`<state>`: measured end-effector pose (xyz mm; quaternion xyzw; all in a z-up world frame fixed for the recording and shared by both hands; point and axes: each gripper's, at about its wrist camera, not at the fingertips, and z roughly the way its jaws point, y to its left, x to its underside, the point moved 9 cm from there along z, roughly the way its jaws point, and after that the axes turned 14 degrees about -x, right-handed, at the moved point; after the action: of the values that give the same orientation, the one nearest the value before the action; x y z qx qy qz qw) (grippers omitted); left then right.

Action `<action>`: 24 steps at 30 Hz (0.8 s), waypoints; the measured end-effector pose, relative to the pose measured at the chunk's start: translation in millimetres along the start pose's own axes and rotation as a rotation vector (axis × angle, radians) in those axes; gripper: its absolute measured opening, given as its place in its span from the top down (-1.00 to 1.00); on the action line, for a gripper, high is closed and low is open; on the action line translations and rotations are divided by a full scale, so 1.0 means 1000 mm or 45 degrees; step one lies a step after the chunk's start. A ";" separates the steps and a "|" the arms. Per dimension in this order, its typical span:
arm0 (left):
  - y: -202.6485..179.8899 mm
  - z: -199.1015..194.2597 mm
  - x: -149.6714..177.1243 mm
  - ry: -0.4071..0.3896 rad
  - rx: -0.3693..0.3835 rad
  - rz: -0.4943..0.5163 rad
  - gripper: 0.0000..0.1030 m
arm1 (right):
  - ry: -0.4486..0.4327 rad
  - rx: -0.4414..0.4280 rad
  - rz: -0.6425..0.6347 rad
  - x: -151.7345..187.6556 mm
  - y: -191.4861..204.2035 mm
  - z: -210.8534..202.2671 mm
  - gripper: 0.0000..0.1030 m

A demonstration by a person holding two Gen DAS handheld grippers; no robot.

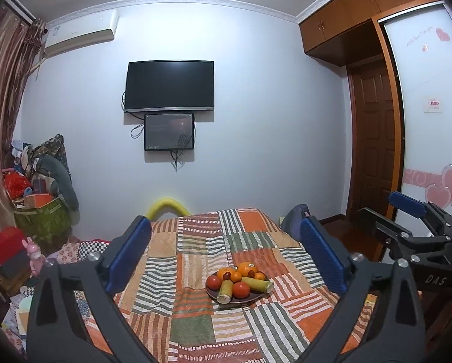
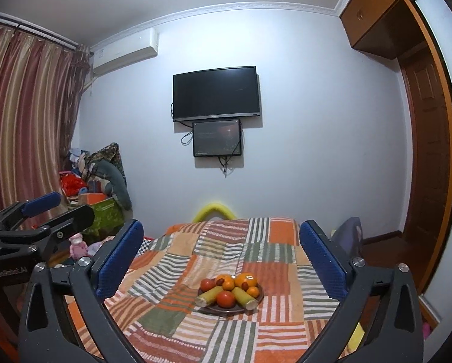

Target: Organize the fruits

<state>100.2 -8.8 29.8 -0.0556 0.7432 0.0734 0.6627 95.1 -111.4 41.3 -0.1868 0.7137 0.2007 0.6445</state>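
We hold the left gripper (image 1: 226,254) with its jaws spread wide and nothing between them, well back from the plate (image 1: 213,295), which sits on the patchwork blanket (image 1: 195,326) at about six o'clock in the left wrist view. On the plate, going left to right, lie a red tomato (image 1: 214,282), a cut yellow-green stalk (image 1: 226,291), a second tomato (image 1: 241,289), another stalk (image 1: 257,284) and a large orange (image 1: 247,269) at the back, at twelve o'clock on the plate. The right gripper (image 2: 221,257) is likewise wide apart and empty, also well short of the fruit.

We judge the pile risky: the round fruits touch each other, so nudging one may roll its neighbours off onto the soft, uneven blanket, and a hard squeeze could bruise a tomato.

The small fruits behind the tomatoes are partly hidden and too small to name. No second dish or sorting place shows, so where the fruit should go is unclear.
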 end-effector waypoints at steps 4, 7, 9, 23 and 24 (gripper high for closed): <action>0.000 0.000 0.002 0.010 0.010 -0.006 -1.00 | 0.011 0.005 0.013 0.005 -0.001 -0.004 -1.00; 0.000 0.000 0.004 0.012 0.007 -0.005 -1.00 | 0.016 0.007 0.016 0.006 0.000 -0.008 -1.00; 0.001 -0.001 0.005 0.016 0.008 -0.011 -1.00 | 0.014 0.010 0.015 0.007 0.000 -0.009 -1.00; 0.004 0.005 0.005 0.022 -0.001 -0.023 -1.00 | 0.014 0.028 0.000 0.006 0.001 -0.013 -1.00; 0.004 0.005 0.005 0.021 -0.002 -0.023 -1.00 | 0.015 0.028 0.001 0.006 0.001 -0.013 -1.00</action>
<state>103.6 -4.0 24.6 -0.0637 0.7479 0.0676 0.6572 83.1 -117.5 36.9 -0.1808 0.7198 0.1921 0.6421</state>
